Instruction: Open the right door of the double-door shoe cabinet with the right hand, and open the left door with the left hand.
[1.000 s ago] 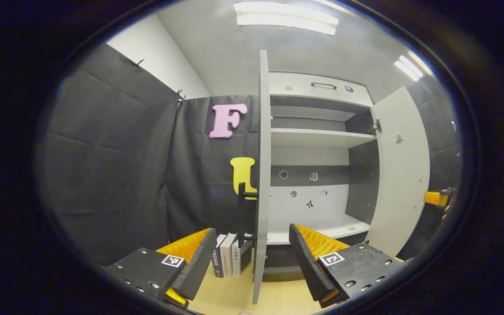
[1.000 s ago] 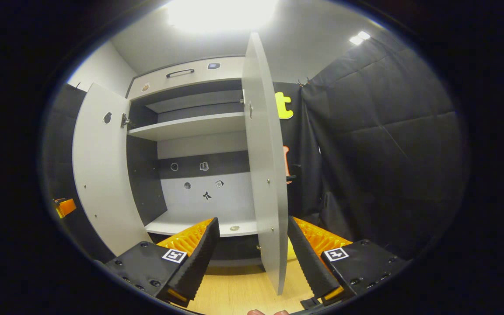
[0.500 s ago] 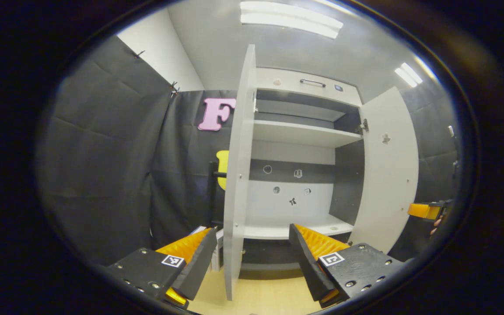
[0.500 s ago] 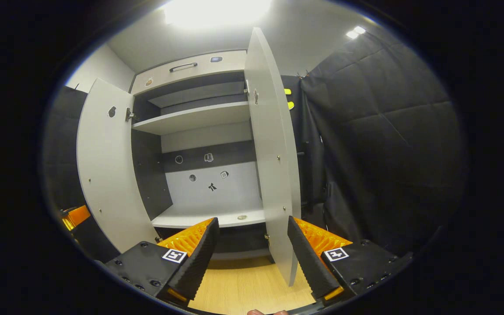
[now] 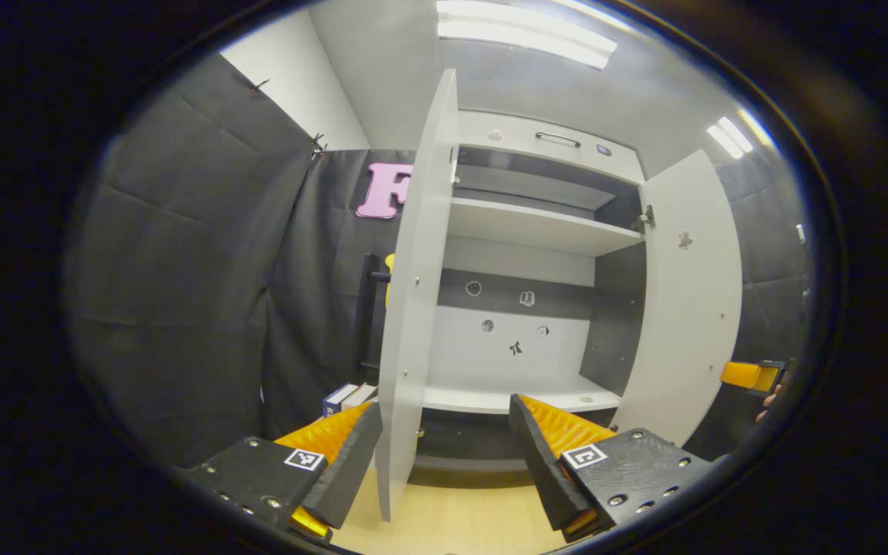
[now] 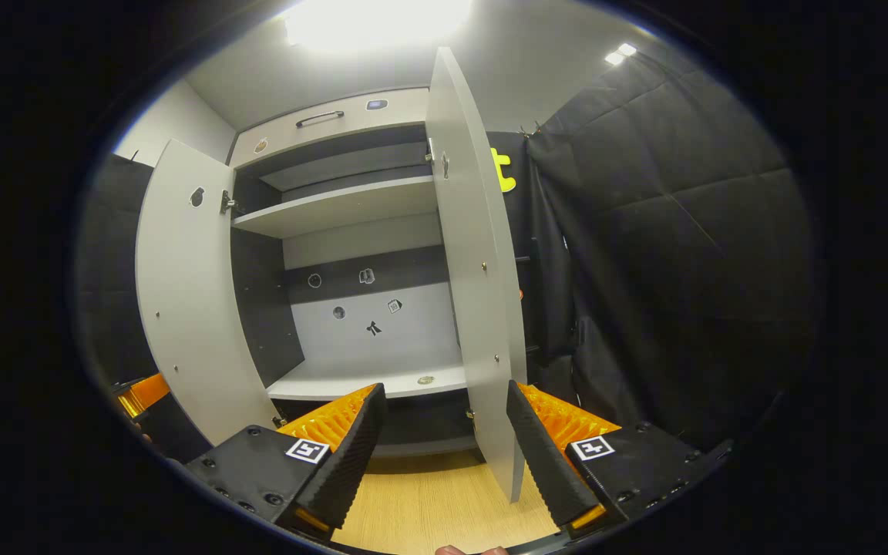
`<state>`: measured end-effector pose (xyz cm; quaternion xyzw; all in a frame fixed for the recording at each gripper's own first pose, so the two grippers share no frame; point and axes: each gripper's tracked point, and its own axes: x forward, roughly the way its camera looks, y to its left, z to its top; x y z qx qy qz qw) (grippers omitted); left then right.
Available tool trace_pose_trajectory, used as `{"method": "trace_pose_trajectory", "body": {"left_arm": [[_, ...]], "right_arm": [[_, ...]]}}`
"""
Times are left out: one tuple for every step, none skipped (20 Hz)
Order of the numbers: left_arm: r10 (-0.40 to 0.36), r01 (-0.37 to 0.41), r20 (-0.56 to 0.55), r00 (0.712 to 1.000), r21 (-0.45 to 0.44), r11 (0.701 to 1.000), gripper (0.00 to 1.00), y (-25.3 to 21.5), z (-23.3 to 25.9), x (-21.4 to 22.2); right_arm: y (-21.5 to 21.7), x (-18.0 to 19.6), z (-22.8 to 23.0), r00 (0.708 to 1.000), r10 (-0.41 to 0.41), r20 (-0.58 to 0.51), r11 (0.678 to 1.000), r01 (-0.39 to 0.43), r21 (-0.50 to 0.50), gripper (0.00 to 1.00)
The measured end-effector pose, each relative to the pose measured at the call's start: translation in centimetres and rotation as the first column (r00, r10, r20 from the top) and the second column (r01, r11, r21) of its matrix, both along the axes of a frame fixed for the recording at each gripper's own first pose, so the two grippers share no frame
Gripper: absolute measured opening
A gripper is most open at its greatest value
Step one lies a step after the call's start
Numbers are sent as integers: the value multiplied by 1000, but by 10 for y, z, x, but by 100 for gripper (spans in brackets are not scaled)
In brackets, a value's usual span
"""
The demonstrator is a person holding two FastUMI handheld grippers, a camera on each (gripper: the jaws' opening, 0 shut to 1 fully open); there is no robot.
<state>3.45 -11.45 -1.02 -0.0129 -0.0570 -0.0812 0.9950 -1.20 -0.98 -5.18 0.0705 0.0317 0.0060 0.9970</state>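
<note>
Both tall light-grey flat-panel doors of the shoe cabinet [image 5: 536,231] stand swung out, left door [image 5: 413,308] and right door [image 6: 479,293]; left gripper [image 5: 444,455] and right gripper [image 6: 444,443] gape wide, gripping nothing; panels look rigid, light, smooth—best taken by the free edge.

Books [image 5: 348,398] stand on the wooden floor [image 6: 421,509].

Light wood floor [image 6: 428,505] carries shoe cabinet [image 6: 351,231]; books [image 5: 348,397] beside it.
</note>
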Motion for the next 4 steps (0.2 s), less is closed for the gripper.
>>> {"method": "trace_pose_trajectory", "body": {"left_arm": [[-3, 3, -2, 1000, 4, 1000, 95, -3, -1, -1], [-5, 5, -2, 1000, 6, 1000, 95, -7, -1, -3], [-7, 7, 1, 1000, 9, 1000, 95, -10, 0, -5], [-7, 7, 5, 1000, 14, 1000, 95, -12, 0, -6]], "right_arm": [[0, 0, -1, 1000, 6, 1, 1000, -6, -12, 98], [0, 0, -2, 1000, 14, 1, 1000, -14, -21, 98], [1, 0, -3, 1000, 26, 1, 999, -26, -21, 98], [3, 1, -3, 999, 42, 0, 999, -42, -15, 98]]}}
